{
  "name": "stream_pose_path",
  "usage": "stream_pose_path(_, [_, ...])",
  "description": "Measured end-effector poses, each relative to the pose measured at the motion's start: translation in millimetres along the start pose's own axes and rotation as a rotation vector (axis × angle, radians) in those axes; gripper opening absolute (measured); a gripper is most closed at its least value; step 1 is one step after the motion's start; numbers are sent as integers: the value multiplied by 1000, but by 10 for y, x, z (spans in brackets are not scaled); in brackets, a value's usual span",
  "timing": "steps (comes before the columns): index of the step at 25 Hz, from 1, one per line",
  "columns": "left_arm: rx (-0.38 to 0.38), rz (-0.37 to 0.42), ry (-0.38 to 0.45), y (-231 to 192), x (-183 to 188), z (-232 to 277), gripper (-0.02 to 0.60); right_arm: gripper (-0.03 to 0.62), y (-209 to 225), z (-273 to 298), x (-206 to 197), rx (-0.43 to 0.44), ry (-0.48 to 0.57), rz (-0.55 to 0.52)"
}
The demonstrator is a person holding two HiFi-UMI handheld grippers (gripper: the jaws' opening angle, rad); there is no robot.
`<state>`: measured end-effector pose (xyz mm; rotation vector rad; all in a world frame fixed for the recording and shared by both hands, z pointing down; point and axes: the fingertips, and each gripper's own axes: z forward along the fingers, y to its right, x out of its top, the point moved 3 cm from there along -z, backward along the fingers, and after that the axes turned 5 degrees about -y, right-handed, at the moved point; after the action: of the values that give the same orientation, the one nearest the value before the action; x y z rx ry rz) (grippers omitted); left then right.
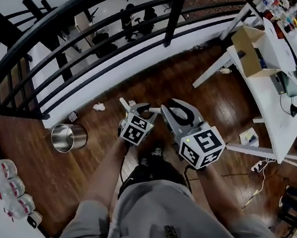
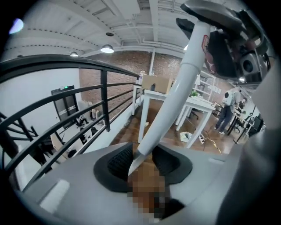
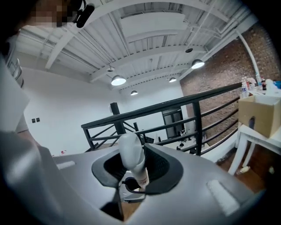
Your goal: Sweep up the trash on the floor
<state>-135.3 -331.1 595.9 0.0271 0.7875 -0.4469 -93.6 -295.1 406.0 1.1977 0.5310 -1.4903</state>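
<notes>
In the head view my left gripper and right gripper are side by side in front of the person, above a dark wooden floor. Crumpled white paper and a smaller white scrap lie on the floor near the railing base. The left gripper is shut on a long white pole that rises up to the right. The right gripper is shut on a white handle with a rounded end and a black loop. The working ends of both tools are hidden.
A shiny metal bin stands on the floor to the left. A black railing runs across the far side. A white table with a cardboard box stands at the right. A small white box and cables lie under it. Bottles sit far left.
</notes>
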Motion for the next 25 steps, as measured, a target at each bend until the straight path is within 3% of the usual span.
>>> stream_pose_path(6, [173, -124, 4, -616, -169, -472, 143, 81, -318, 551, 270, 200, -24, -32])
stream_pose_path(12, [305, -233, 23, -1319, -640, -1016, 144, 83, -983, 1269, 330, 343, -62, -86])
stream_pose_path(17, [358, -305, 52, -1980, -1150, -1397, 144, 81, -1607, 2005, 274, 415, -90, -134])
stream_pose_path(25, [368, -401, 47, -3130, -1806, -1886, 144, 83, -2420, 3279, 315, 448, -154, -143])
